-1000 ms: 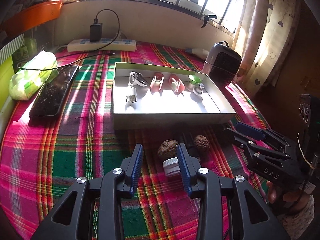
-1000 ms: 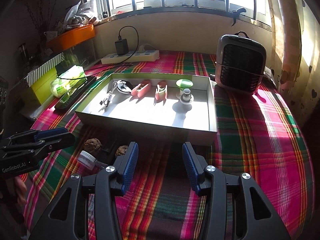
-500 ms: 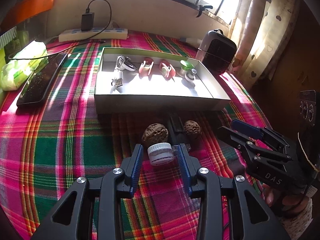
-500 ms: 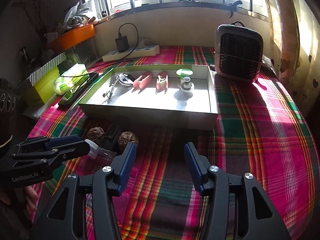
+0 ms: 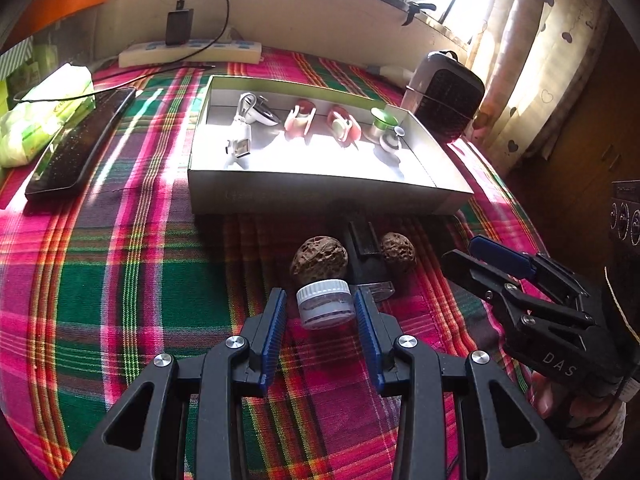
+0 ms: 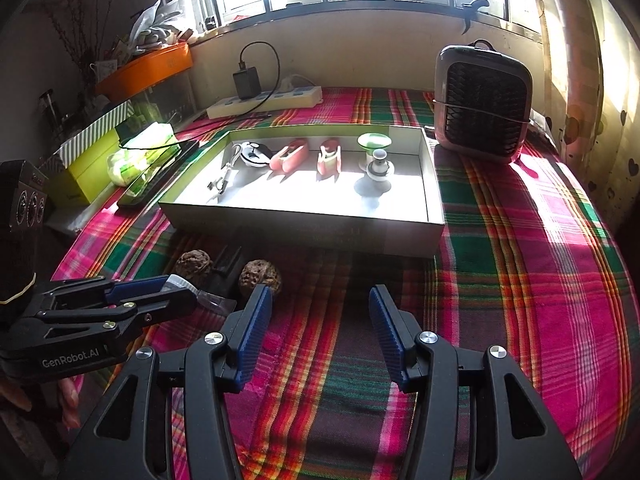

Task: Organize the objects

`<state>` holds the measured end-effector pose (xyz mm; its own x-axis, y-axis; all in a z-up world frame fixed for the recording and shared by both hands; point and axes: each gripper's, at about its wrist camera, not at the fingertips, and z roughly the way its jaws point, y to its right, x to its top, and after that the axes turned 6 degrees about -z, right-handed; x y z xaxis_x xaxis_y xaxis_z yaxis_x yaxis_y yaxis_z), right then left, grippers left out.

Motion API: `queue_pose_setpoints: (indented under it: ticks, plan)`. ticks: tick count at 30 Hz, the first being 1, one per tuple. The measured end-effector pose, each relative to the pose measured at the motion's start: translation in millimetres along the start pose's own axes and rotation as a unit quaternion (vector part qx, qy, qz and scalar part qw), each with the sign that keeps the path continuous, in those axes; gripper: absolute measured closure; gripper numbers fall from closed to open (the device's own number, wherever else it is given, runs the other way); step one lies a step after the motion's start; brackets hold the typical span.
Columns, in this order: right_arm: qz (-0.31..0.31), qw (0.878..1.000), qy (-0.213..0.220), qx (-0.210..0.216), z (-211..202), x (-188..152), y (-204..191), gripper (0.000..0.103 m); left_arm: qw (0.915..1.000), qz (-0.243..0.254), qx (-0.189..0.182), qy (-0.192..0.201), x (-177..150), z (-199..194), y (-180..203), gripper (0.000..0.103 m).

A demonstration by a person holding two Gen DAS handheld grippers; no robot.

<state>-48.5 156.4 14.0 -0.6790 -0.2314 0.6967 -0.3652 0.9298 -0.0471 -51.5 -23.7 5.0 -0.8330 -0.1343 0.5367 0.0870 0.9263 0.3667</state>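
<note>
1. Gripping the small jar point(image 5: 325, 308), the left gripper point(image 5: 319, 295) has its blue pads set at a middling width on either side of the clear body. The white lid points away from the hand. The jar looks raised a little off the plaid cloth point(image 5: 120, 280), though the pictures do not settle that.
2. The right gripper point(image 6: 319, 291) hovers to the side with nothing between its pads. Its jaws have just been opening and now stand wide.
3. As I read it, the step in hand is the pick-up of the jar, and putting it away is not yet done.
4. The next move probably calls for a firm hold, a lift over the near wall of the box point(image 5: 320, 196), and a set-down on the bare floor in its front half.
5. Just beyond the jar, two walnuts point(image 5: 319, 257) point(image 5: 397, 249) lie on the cloth with a black block point(image 5: 366, 252) between them. All three are outside the box and likely wait their turn, and the right gripper is free for them.
6. The box is open-topped and shallow. Along its far side stand a white cable plug point(image 5: 240, 136), two pink clips point(image 5: 300, 120) point(image 5: 344, 126), a green-topped piece point(image 5: 384, 120) and a small white knob point(image 5: 391, 142).
7. Farther out, a heater point(image 5: 444, 100) stands just beside the box's far right corner.
</note>
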Motion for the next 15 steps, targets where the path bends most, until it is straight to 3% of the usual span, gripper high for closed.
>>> queue_pose_setpoints:
  ticks: [3,5,15]
  plan:
    - [0.003,1.000,-0.002,0.004,2.7,1.2,-0.7,0.051,1.0000,-0.001,0.002,0.002,1.0,-0.5,-1.0,0.071]
    - [0.002,1.000,-0.005,0.004,4.6,1.9,-1.7,0.051,1.0000,-0.006,0.007,0.004,2.0,-1.2,-3.8,0.078]
    - [-0.009,1.000,-0.012,0.017,12.7,5.8,-10.5,0.051,0.9994,-0.025,0.018,0.017,6.0,-4.6,-23.7,0.078]
